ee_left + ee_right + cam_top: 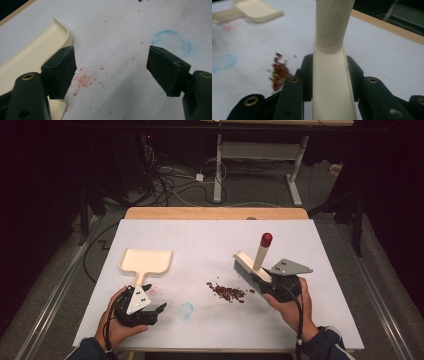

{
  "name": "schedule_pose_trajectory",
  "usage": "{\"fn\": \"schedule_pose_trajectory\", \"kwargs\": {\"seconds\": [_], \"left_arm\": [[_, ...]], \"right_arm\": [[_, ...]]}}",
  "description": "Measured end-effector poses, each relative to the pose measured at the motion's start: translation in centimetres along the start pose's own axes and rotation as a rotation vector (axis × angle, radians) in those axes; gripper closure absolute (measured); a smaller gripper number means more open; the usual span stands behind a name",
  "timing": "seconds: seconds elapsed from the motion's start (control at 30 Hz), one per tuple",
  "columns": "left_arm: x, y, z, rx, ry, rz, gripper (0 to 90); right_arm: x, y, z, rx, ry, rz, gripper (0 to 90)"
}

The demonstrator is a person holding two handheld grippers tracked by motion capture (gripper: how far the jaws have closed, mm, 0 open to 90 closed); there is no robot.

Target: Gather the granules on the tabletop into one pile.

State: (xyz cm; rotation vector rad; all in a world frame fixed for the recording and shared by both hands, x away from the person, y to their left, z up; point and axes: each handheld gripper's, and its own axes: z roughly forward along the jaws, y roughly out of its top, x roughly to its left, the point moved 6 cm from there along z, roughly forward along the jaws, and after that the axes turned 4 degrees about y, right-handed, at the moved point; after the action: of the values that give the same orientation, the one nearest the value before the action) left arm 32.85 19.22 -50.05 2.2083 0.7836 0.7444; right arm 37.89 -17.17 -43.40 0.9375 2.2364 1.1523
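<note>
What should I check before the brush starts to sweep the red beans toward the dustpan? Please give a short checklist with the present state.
1. Right gripper shut on the brush: ok, the jaws clamp its cream back.
2. Brush bristles on the table: cannot tell, the brush looks lifted beside the pile.
3. Red beans in one pile: ok, they lie gathered left of the brush.
4. Dustpan held steady: not ok, the left gripper stands open beside its handle and grips nothing.
5. Dustpan mouth faces the beans: not ok, its open edge points to the far side of the table.
</note>
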Motion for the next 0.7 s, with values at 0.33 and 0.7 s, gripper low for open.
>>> {"fn": "schedule_pose_trajectory", "kwargs": {"seconds": [0.33, 0.7], "left_arm": [[-0.2, 0.2, 0.3, 0.001, -0.01, 0.008, 23.1], [-0.5, 0.2, 0.5, 0.009, -0.02, 0.021, 23.1]], "right_arm": [[0.6, -2.4, 2.5, 0.081, -0.114, -0.021, 67.9], [5.6, -0.9, 5.6, 0.042, -0.111, -0.077, 67.8]]}}
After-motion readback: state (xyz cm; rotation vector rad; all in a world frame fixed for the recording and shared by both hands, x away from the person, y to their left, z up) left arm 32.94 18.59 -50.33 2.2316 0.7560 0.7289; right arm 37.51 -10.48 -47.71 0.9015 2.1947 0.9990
